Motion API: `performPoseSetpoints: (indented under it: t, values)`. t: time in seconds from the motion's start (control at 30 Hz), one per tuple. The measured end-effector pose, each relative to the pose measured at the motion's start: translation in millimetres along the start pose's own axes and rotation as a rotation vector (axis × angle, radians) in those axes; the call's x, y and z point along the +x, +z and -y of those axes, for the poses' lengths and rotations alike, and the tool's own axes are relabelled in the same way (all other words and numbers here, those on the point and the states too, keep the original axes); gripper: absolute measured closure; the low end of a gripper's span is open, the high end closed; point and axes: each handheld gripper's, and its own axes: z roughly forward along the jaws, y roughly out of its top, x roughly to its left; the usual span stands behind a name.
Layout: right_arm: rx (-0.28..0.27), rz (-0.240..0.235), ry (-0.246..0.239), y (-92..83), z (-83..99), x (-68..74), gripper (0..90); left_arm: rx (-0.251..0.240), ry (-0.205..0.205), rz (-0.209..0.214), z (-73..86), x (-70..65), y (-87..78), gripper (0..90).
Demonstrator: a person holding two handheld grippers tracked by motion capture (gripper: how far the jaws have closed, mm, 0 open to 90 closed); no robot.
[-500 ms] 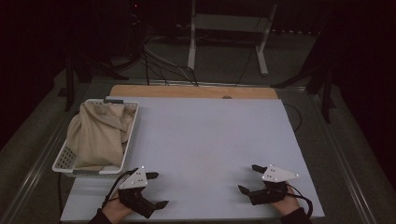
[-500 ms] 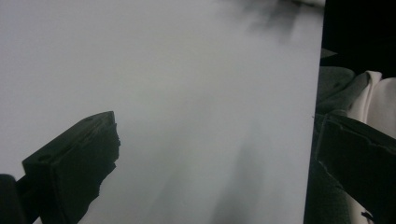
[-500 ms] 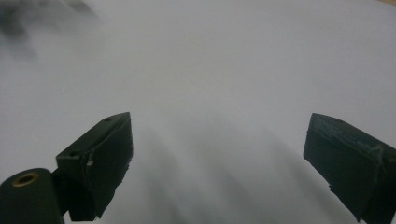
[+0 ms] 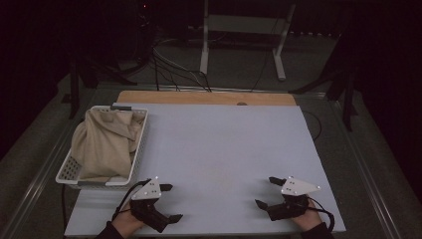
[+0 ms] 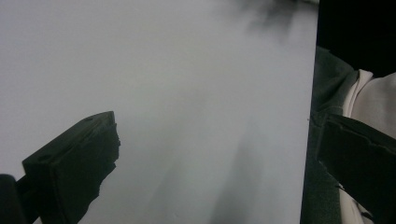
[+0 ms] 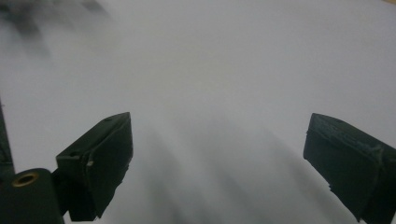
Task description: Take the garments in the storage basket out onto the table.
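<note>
My left gripper [image 4: 171,202] rests on the white tabletop [image 4: 224,144] near its front left edge, held in a hand, jaws wide apart with nothing between them. In the left gripper view the left gripper [image 5: 215,158] looks across bare white surface toward the table's edge. My right gripper [image 4: 266,191] lies near the front right edge, also held in a hand and open. In the right gripper view the right gripper [image 6: 219,158] has only bare tabletop between its black jaws. A white mesh basket [image 4: 67,172] at the left holds a crumpled beige cloth [image 4: 104,142].
A strip of bare wood [image 4: 199,97] runs along the table's far edge. Beyond it stand a white frame [image 4: 204,50] and loose cables [image 4: 174,69] on the dark floor. The person's grey and white clothing [image 5: 369,93] lies past the table edge in the left gripper view.
</note>
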Motion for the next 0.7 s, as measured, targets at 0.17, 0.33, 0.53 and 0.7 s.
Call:
performPoseSetpoints:
  t: [0.17,0.33,0.53,0.7]
  values:
    - [0.001,-0.003,-0.008,0.0,-1.2,1.7,8.5,0.014,0.01,0.031,-2.1,-2.4,2.8,0.2]
    - [0.002,-0.006,-0.008,-0.6,-1.4,2.9,8.5,0.016,0.026,0.045,-6.1,-4.9,3.6,0.2]
    - [-0.003,-0.004,-0.003,-0.6,-3.3,4.0,8.5,0.032,0.033,0.092,-9.1,-10.1,6.8,0.2]
    - [-0.006,-0.014,-0.001,-1.1,-4.5,5.7,8.5,0.04,0.05,0.092,-12.3,-12.1,7.8,0.2]
